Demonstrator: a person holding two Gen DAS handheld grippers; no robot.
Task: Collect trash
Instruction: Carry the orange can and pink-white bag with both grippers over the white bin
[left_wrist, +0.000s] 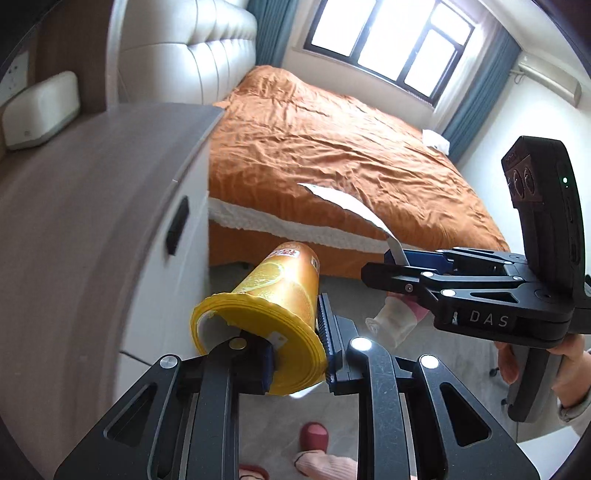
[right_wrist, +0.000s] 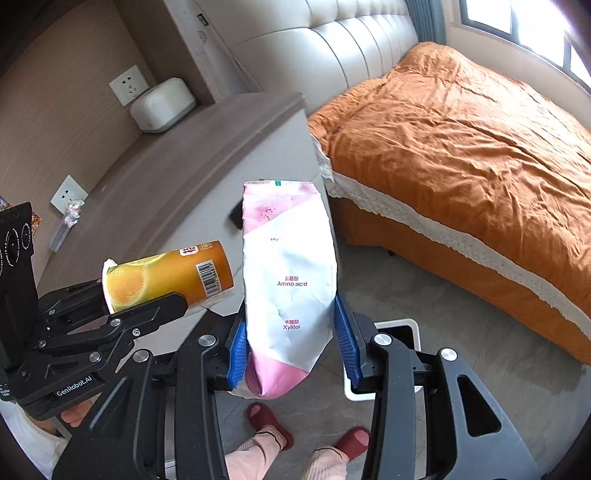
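Left gripper (left_wrist: 295, 354): jaws clamped on rim of orange paper cup (left_wrist: 280, 291), held tilted above grey floor (right_wrist: 461, 325) beside nightstand (right_wrist: 207, 162). Right gripper (right_wrist: 291, 354): blue pads squeezing pink-white pouch (right_wrist: 290, 273), upright. White bin (right_wrist: 406, 328) below pouch. Bed (right_wrist: 461, 140), orange cover, beyond. 2 red slippers (right_wrist: 266, 417) underfoot.

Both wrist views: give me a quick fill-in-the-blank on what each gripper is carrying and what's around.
1. The left gripper is shut on a crushed ____ paper cup.
2. The right gripper grips a pink and white ____.
3. The bed is covered in ____ fabric.
4. On the floor behind the right gripper's jaws stands a white ____.

Missing words: orange; pouch; orange; bin
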